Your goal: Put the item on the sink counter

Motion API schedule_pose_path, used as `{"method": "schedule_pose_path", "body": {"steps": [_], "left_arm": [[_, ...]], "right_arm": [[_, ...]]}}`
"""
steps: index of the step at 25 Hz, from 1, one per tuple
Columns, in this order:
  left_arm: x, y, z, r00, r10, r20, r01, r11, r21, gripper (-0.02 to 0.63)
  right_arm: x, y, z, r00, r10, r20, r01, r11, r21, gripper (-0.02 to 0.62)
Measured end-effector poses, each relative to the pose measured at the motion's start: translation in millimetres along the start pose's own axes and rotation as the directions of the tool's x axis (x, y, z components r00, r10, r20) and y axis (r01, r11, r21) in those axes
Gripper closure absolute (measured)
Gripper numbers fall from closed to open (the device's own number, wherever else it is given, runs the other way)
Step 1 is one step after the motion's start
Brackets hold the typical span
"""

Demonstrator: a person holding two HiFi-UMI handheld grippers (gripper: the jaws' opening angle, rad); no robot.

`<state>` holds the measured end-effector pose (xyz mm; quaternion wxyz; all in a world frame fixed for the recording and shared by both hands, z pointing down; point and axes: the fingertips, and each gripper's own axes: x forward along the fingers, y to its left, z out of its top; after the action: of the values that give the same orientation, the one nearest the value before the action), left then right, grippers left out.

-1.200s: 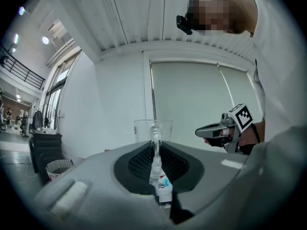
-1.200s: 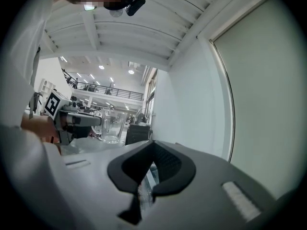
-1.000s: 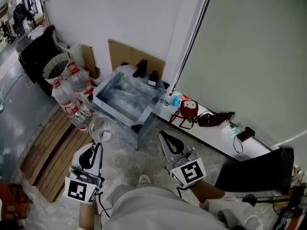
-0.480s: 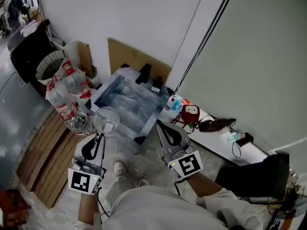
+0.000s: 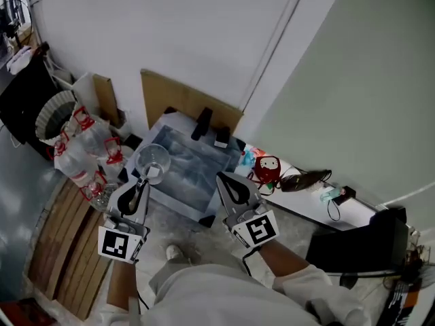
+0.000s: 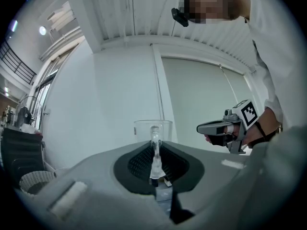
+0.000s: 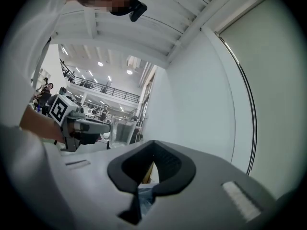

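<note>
A clear glass mug (image 5: 152,161) hangs over the near left corner of the metal sink (image 5: 178,199). My left gripper (image 5: 142,183) is shut on the mug's handle. In the left gripper view the handle (image 6: 154,150) stands upright between the pads, with the mug's body (image 6: 152,130) beyond the tips. My right gripper (image 5: 222,180) hovers at the sink's near right corner with its jaws together and nothing in them. The right gripper view shows its closed tips (image 7: 152,143), the left gripper (image 7: 91,127) and the mug (image 7: 123,131) off to the left.
Several water bottles (image 5: 81,148) and a wire basket (image 5: 54,111) stand left of the sink. A cardboard sheet (image 5: 183,94) leans on the wall behind it. A red toy (image 5: 268,168) and cables lie on a white ledge (image 5: 306,206) to the right. Wooden slats (image 5: 61,250) cover the floor at left.
Both grippers have moved forward toward the sink. The mug has gone from over the floor beside the bottles to over the sink's near left corner. The right gripper stays empty.
</note>
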<state>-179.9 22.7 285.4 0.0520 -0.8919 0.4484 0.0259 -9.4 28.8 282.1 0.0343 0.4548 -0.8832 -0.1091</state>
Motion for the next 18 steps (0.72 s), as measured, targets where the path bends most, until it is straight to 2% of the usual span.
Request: {"method": "schedule_pose_path", "body": {"steps": [8,18], "left_arm": [[68.5,35.6,-30.7,0.999,-0.033,0.002,0.033,0.999,-0.040,0.586],[163.4,58.7,-78.0,1.000,0.021,-0.018,-0.021,0.999,-0.049,0.586]], "right_arm": [[58.9,-33.6,-26.5,1.000,-0.003,-0.002,0.003,1.000,0.007,0.591],[124.4,-107.8,-78.0,0.999,0.048,0.012,-0.049,0.998,0.039,0.591]]}}
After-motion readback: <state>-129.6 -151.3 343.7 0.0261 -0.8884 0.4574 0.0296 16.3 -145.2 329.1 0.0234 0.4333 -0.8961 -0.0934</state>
